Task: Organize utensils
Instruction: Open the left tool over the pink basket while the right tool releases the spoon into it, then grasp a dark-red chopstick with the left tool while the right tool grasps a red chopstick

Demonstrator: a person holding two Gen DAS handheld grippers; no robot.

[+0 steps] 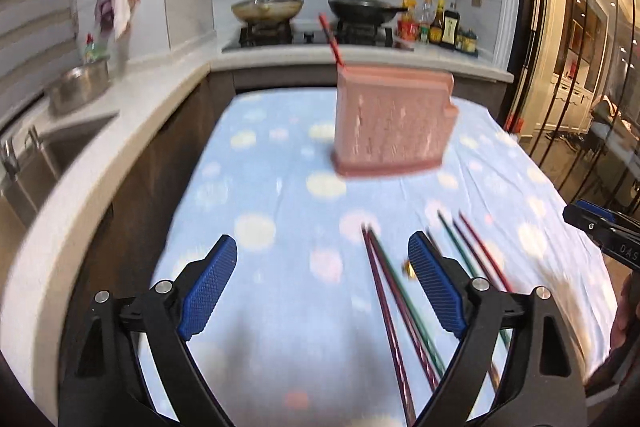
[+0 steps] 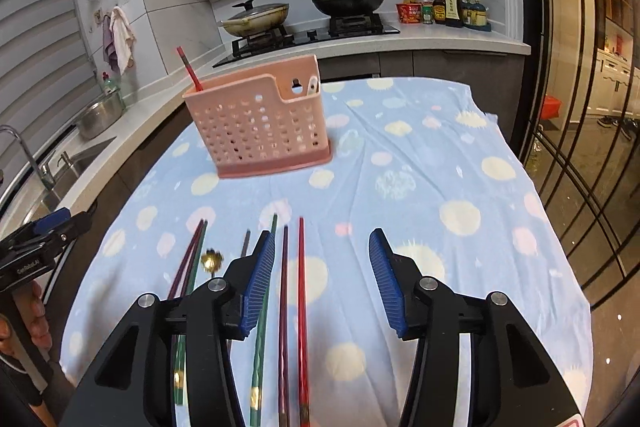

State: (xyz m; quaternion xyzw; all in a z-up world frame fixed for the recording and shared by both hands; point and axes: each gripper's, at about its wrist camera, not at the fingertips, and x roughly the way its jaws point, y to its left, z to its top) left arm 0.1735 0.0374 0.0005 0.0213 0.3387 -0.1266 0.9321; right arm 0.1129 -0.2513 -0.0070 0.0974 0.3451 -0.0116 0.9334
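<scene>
The left gripper (image 1: 322, 269) hovers over the blue dotted cloth (image 2: 420, 163) on the counter, jaws spread wide and empty. The right gripper (image 2: 322, 267) hangs above the loose chopsticks (image 2: 302, 307), jaws partly spread, gripping nothing. One red chopstick (image 2: 188, 69) stands in the pink holder (image 2: 256, 123) beyond. The left gripper's body reads what looks like "GenRobot.AI". Labels on the sauce bottles (image 2: 446, 3) are too small to read.
</scene>
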